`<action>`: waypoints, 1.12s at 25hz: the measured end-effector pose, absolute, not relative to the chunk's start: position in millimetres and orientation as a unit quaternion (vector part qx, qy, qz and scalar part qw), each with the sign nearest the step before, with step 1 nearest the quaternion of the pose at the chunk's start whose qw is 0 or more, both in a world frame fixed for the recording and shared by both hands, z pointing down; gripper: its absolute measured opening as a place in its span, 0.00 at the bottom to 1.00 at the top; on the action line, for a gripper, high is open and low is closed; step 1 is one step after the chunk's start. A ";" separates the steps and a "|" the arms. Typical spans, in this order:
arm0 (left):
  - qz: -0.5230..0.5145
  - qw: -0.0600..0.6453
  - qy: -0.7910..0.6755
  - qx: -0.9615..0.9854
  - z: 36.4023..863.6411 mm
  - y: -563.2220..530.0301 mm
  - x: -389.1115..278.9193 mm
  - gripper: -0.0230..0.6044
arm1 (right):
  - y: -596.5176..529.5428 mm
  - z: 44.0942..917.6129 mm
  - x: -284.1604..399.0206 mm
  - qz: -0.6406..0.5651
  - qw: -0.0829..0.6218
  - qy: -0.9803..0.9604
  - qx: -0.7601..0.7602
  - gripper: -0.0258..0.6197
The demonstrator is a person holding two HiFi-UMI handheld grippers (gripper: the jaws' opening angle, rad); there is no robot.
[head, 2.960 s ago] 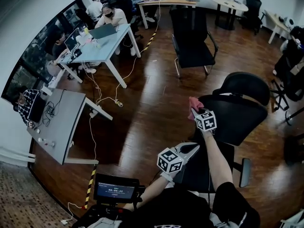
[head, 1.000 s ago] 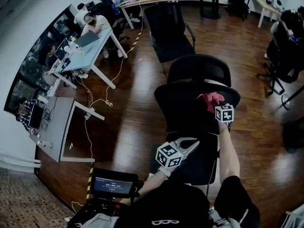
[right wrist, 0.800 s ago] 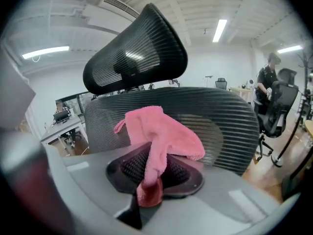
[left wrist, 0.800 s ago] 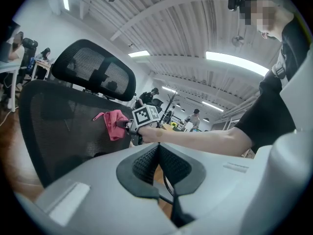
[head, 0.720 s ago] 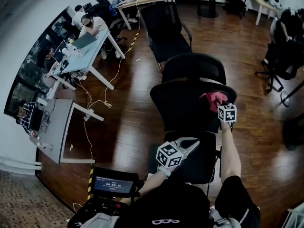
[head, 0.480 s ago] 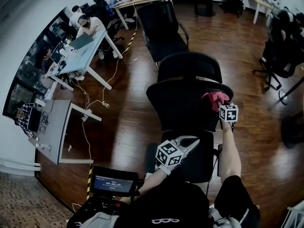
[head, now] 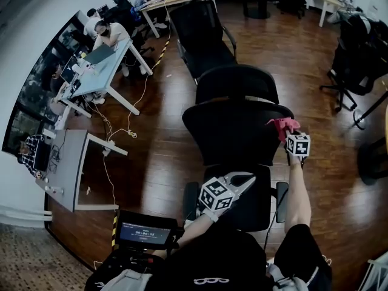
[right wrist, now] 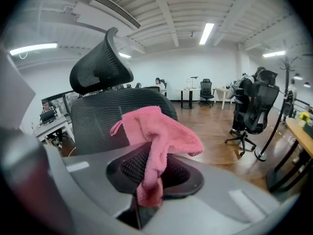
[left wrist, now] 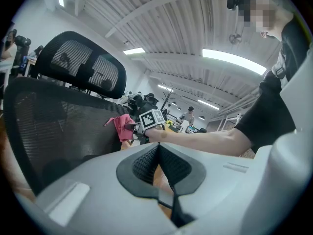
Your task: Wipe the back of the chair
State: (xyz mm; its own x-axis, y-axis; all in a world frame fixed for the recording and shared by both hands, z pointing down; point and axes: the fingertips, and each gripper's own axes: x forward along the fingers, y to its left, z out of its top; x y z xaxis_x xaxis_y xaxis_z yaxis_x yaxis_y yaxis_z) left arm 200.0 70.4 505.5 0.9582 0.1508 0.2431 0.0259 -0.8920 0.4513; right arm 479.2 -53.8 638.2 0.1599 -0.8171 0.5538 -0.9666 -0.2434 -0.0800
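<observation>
**Pink cloth up at the chair back's corner**

The right gripper (right wrist: 151,166) has its fingers clamped on a pink cloth (right wrist: 159,129), which sits right at the top right corner of the black mesh chair back (head: 233,132), just under the headrest (head: 237,82). The left gripper (left wrist: 157,156) hangs low over the seat (head: 257,202) with its fingers pressed together and nothing between them.

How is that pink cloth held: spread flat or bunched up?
Bunched up. The cloth hangs crumpled and folded over itself, pinched in the right gripper's shut jaws.
</observation>
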 end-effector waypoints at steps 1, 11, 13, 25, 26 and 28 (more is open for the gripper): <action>0.137 0.228 0.046 0.963 505.9 69.8 199.3 0.02 | -52.0 639.0 480.9 0.251 0.151 -0.597 0.747 0.13; 0.135 0.229 0.042 0.963 509.0 61.3 190.5 0.02 | -17.5 648.6 514.8 0.267 0.155 -0.537 0.785 0.13; 0.135 0.230 0.043 0.963 509.2 61.6 189.4 0.02 | -7.2 648.7 525.8 0.269 0.156 -0.515 0.799 0.13; 0.129 0.235 0.050 0.962 506.4 55.9 173.4 0.02 | 5.2 677.8 506.6 0.303 0.176 -0.470 0.810 0.13; 0.128 0.236 0.048 0.962 506.0 53.4 171.0 0.02 | -4.2 678.2 497.1 0.298 0.180 -0.483 0.803 0.13; 0.126 0.236 0.046 0.963 504.4 49.2 167.4 0.02 | -22.6 677.1 480.0 0.289 0.189 -0.503 0.792 0.13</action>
State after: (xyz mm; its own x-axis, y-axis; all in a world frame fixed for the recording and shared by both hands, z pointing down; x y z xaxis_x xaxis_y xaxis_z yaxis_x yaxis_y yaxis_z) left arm 167.4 49.2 504.4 0.9643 0.1469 0.2205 0.0285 -0.8848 0.4650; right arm 480.0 -22.6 677.1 0.3261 -0.6880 0.6484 -0.9065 -0.4222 0.0079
